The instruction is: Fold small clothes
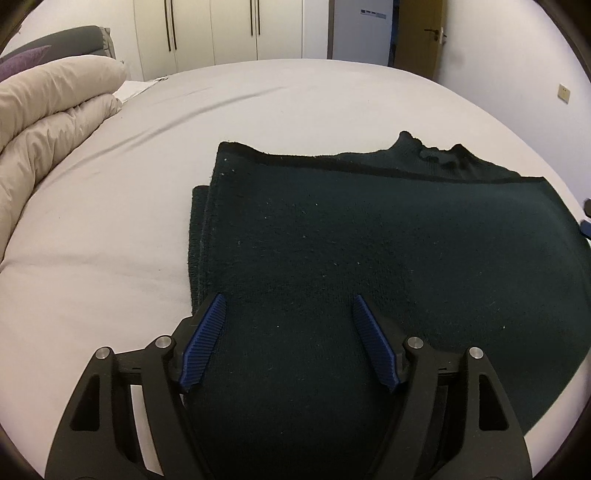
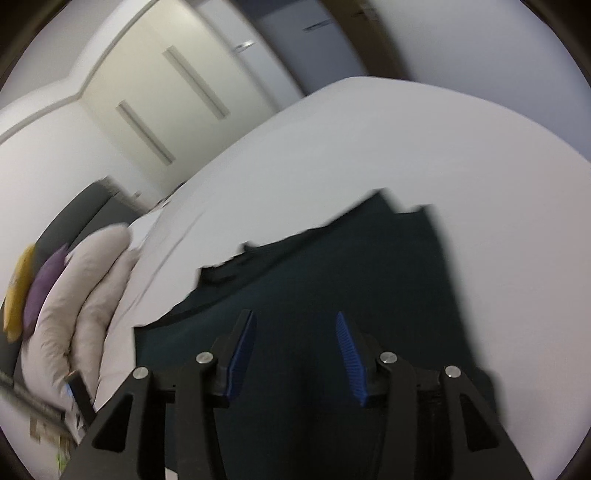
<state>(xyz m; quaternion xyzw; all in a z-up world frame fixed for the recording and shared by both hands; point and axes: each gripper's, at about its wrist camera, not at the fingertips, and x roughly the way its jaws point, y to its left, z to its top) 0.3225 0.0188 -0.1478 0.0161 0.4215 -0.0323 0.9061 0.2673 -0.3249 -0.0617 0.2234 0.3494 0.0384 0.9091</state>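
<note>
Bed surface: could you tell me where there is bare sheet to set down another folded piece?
Bare sheet lies between the dark sweater and the rolled duvet, and beyond the sweater's collar toward the wardrobe. The near middle is crowded: both open grippers hover there.

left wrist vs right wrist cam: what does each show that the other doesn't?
Left wrist only: a wooden door and a wall socket.
Right wrist only: a yellow cushion beside the purple one; the view is tilted and blurred.
Both: the dark sweater folded on the bed, the duvet, the wardrobe, and an open gripper: left, right.
</note>
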